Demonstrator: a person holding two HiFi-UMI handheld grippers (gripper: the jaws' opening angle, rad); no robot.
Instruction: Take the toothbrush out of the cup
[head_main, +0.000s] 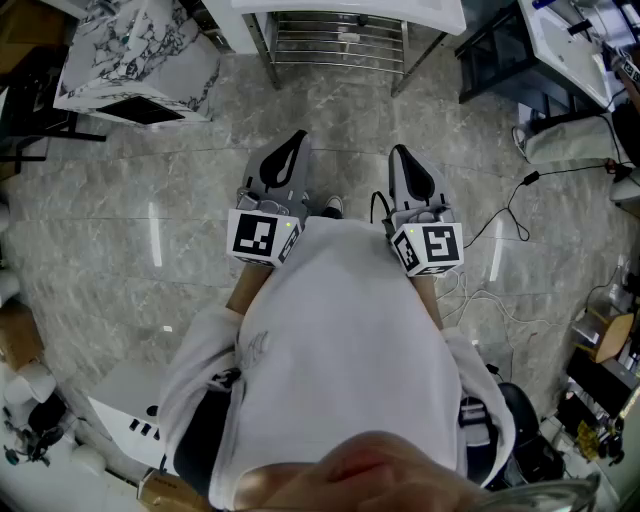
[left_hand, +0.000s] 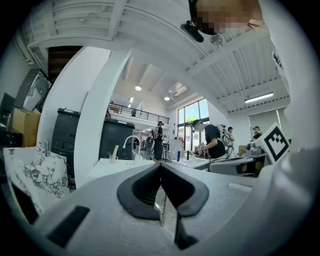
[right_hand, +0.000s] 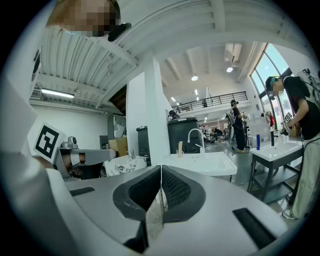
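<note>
In the head view, the person's white cloth shirt (head_main: 340, 340) fills the lower middle. Together with the marker cubes, it hides the hands holding the grey left gripper (head_main: 297, 137) and the grey right gripper (head_main: 398, 152). The white rectangular sink basin (head_main: 350, 8) is cut off by the top edge, so only its front rim shows. The white, marble-patterned block (head_main: 135, 55) at upper left is also cut by that edge. In the right gripper view, a slim tan upright thing (right_hand: 180, 148) on the sink, just above centre, is too small to identify.
</note>
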